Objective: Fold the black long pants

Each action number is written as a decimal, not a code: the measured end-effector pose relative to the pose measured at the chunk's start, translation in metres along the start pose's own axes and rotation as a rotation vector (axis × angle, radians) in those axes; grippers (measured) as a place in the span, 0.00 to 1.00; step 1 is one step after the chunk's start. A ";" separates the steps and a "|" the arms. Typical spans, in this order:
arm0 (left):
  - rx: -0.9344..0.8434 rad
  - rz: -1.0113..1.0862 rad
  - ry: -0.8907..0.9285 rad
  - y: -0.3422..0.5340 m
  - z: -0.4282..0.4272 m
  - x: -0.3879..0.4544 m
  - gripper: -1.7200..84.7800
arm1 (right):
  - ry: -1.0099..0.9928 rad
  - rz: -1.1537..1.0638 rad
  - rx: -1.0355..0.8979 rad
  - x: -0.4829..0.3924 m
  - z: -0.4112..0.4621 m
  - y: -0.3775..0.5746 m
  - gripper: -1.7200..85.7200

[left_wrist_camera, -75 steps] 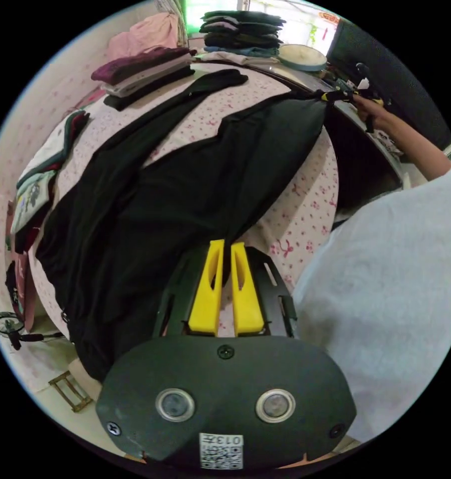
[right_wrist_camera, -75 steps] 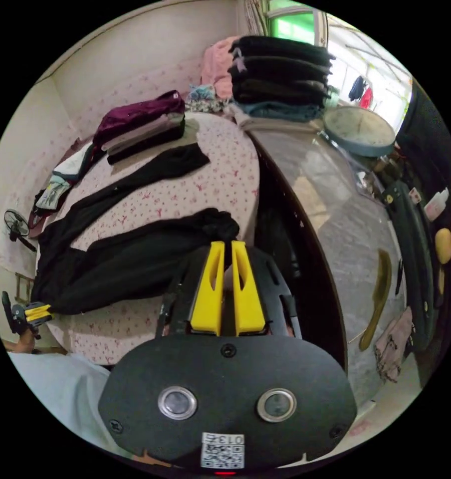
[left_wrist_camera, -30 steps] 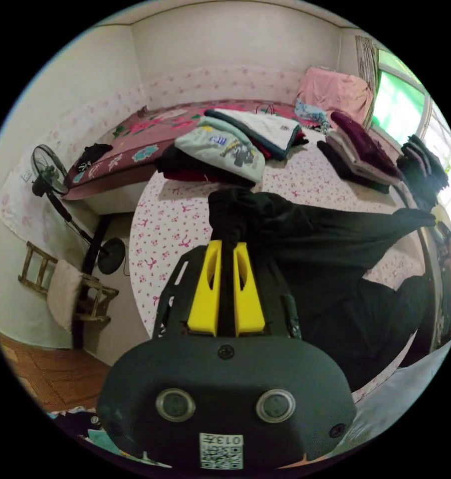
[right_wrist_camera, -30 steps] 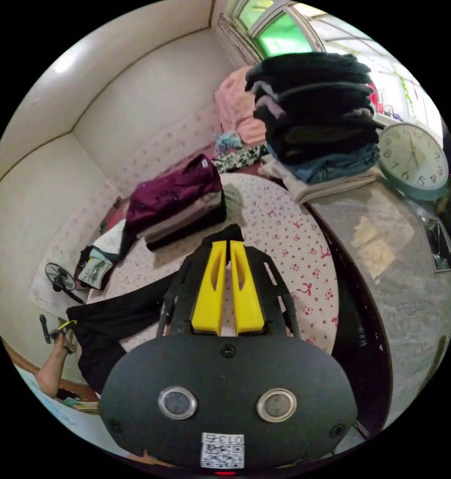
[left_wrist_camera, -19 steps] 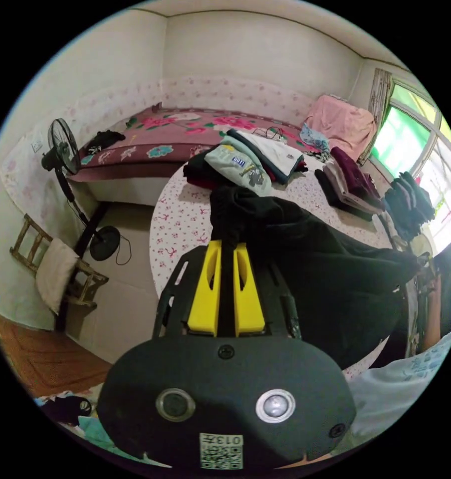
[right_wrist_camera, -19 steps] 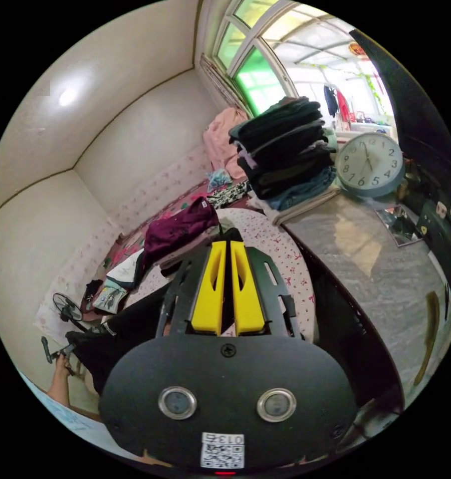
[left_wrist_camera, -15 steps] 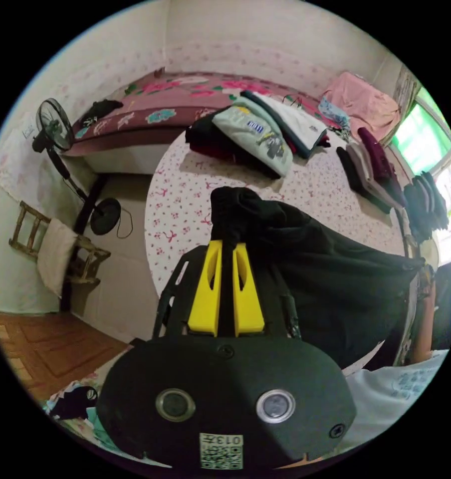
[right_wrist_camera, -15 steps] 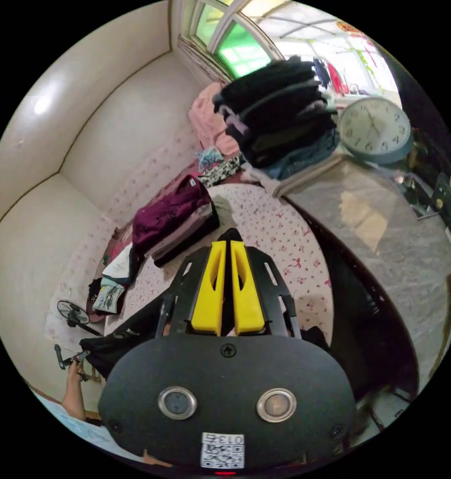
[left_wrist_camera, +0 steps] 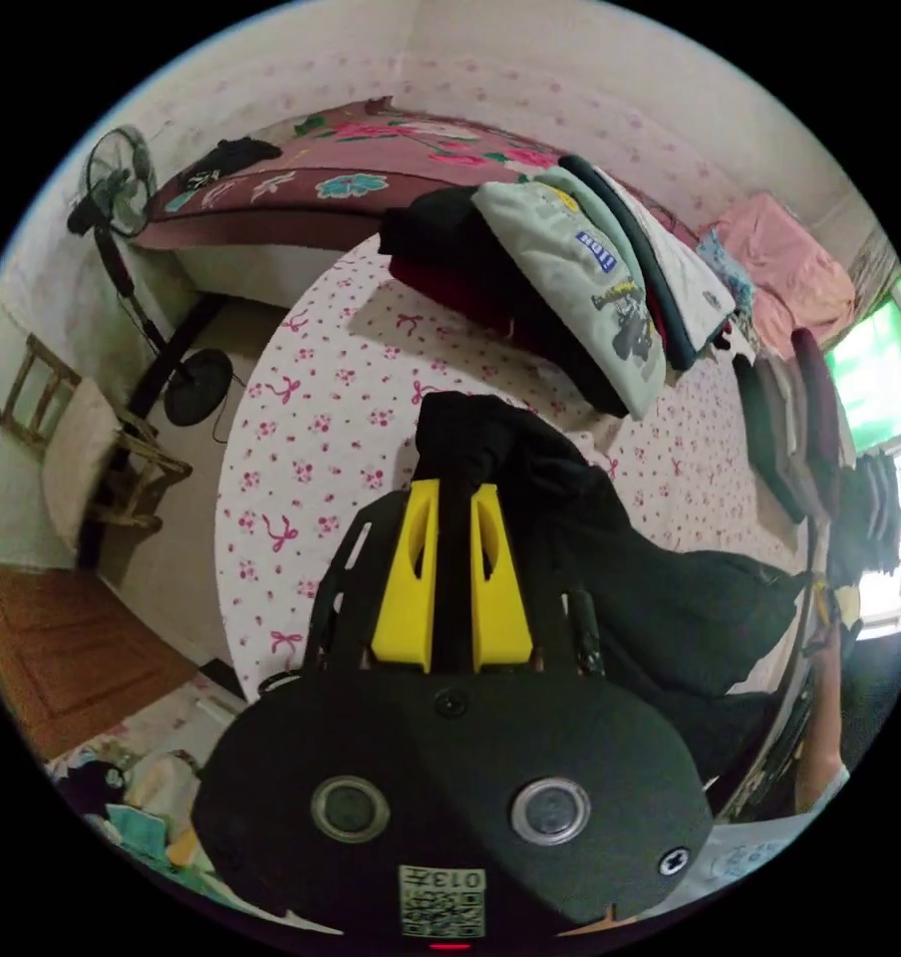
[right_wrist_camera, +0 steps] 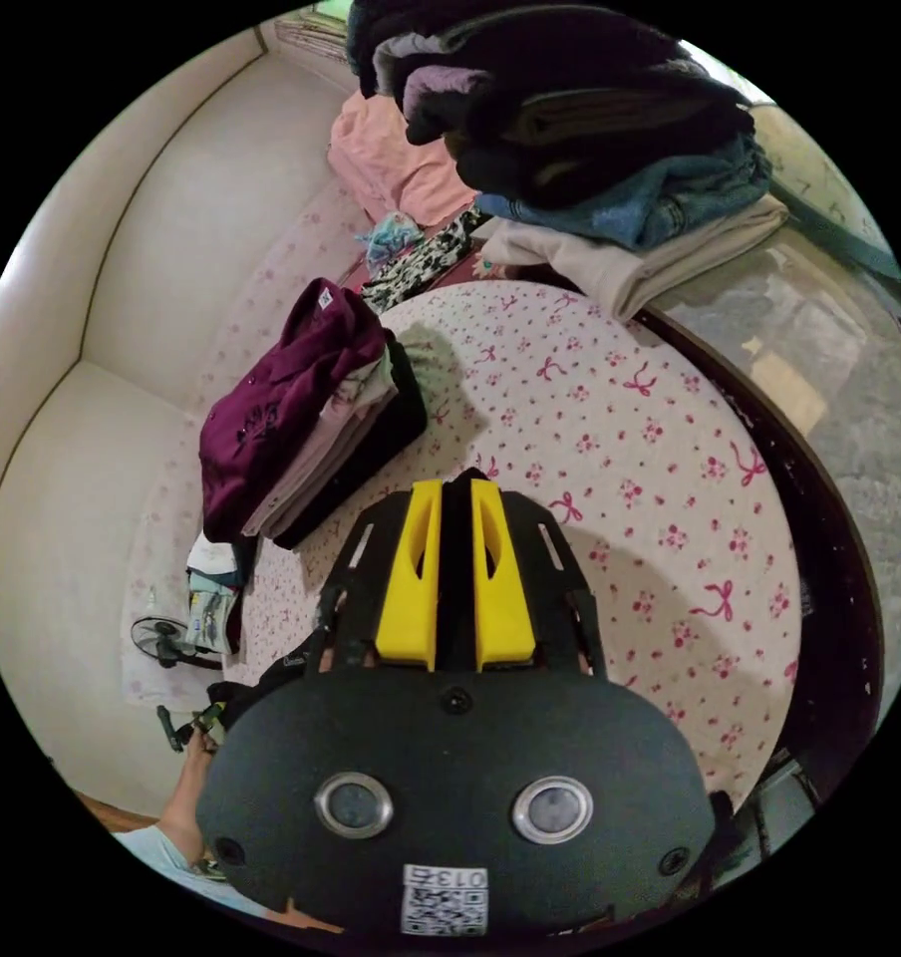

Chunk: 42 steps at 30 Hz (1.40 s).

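Note:
The black long pants hang bunched between my two grippers above the round table. In the left gripper view, my left gripper is shut on one end, and a dark wad of cloth bulges past its yellow jaws. From there the pants stretch right to the other gripper, held by a hand at the table's far edge. In the right gripper view, my right gripper is shut on a thin strip of black cloth. The pants trail down left to the left gripper.
The table wears a white cloth with pink bows. Folded stacks sit on it: a pale printed one, a maroon one and a tall dark one. A fan, a wooden chair and a bed stand beyond.
The pants lay spread flat on the table 2.5 s ago. Both grippers have since lifted them, gathered, and both cameras now tip down closer to the tablecloth.

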State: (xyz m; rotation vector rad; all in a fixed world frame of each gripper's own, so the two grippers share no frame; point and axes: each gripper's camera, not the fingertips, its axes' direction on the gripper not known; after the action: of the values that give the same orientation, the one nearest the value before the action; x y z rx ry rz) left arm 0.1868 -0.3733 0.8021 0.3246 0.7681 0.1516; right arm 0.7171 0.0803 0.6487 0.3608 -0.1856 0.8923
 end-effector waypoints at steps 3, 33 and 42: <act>0.072 -0.093 0.140 0.008 0.001 -0.023 0.11 | 0.088 -0.080 0.057 -0.006 -0.011 -0.002 0.09; 0.177 0.062 0.024 0.000 -0.006 -0.016 0.16 | 0.409 -0.492 -0.055 -0.083 -0.007 -0.019 0.14; -0.010 0.226 0.064 -0.060 0.035 0.017 0.17 | 0.356 -0.851 -0.352 -0.148 0.074 -0.042 0.13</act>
State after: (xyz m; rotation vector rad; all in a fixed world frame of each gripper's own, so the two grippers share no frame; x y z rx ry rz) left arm 0.2241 -0.4330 0.7939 0.3987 0.7928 0.3799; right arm 0.6577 -0.0792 0.6618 -0.0665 0.1417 0.0629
